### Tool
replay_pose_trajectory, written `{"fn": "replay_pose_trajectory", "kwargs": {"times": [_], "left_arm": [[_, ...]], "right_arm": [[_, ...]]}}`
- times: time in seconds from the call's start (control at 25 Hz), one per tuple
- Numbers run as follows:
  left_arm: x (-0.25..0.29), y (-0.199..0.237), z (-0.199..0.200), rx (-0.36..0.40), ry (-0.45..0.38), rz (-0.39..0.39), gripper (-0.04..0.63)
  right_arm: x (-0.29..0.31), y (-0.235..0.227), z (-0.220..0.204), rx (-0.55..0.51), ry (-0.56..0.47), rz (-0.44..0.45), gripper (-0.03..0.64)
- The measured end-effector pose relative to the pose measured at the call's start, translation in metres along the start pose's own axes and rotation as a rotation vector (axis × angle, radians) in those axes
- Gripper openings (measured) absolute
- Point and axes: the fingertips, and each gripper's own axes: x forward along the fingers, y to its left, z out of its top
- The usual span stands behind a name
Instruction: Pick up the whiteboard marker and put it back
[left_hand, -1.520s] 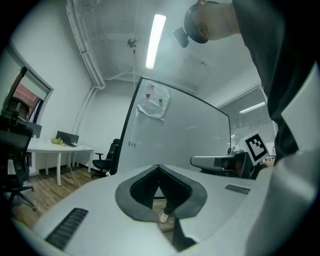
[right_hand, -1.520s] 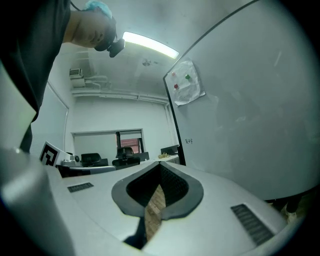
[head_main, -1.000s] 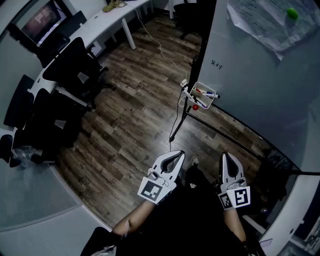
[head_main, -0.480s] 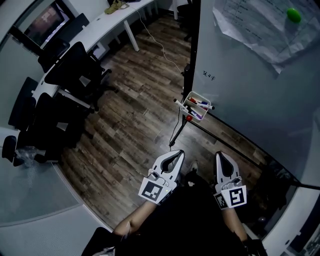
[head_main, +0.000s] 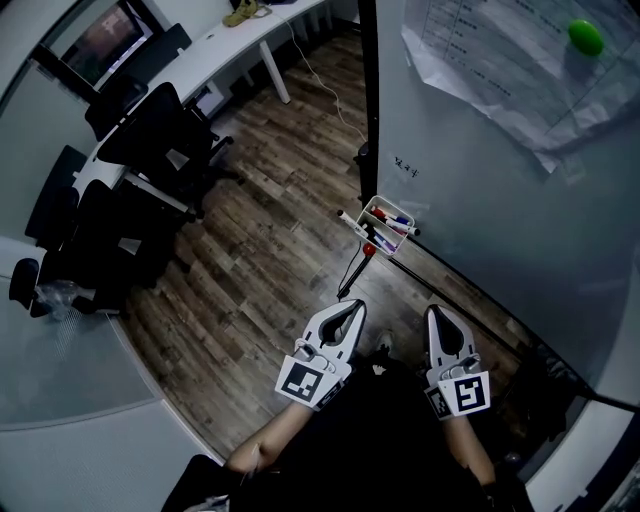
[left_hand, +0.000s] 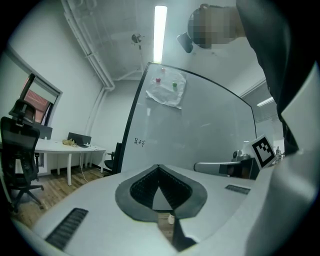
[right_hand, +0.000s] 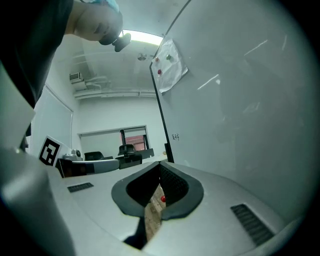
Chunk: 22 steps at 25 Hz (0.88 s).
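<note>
Expect a missed grasp or a tipped basket (head_main: 371, 210) if approached with jaws closed; open first, then single out one of the markers (head_main: 396, 218) crowded inside, centre of frame, against the whiteboard (head_main: 480, 170). Left gripper (head_main: 351, 306) and right gripper (head_main: 437, 312): shut tip to tip, empty, touching nothing, well short of the basket.

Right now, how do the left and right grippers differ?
The left gripper is farther from the whiteboard; the right gripper is nearer it. The left gripper's cube sits turned diagonally in the head view; the right gripper's cube sits nearly square. Both are shut, empty, and short of the marker tray.
</note>
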Motion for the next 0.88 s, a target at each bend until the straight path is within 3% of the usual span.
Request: {"fn": "replay_pose_trajectory", "kwargs": {"times": [0.52,0.88], "left_arm": [[0.005,-0.004,0.003,0.010,0.008,0.055,0.008],[0.018,0.017,0.004,0.010,0.011,0.021,0.008]], "right_arm": [[0.014,-0.015,-0.013,-0.004,0.028,0.066,0.015],[0.048,-0.019,-0.018,0.008,0.046,0.035,0.015]]}}
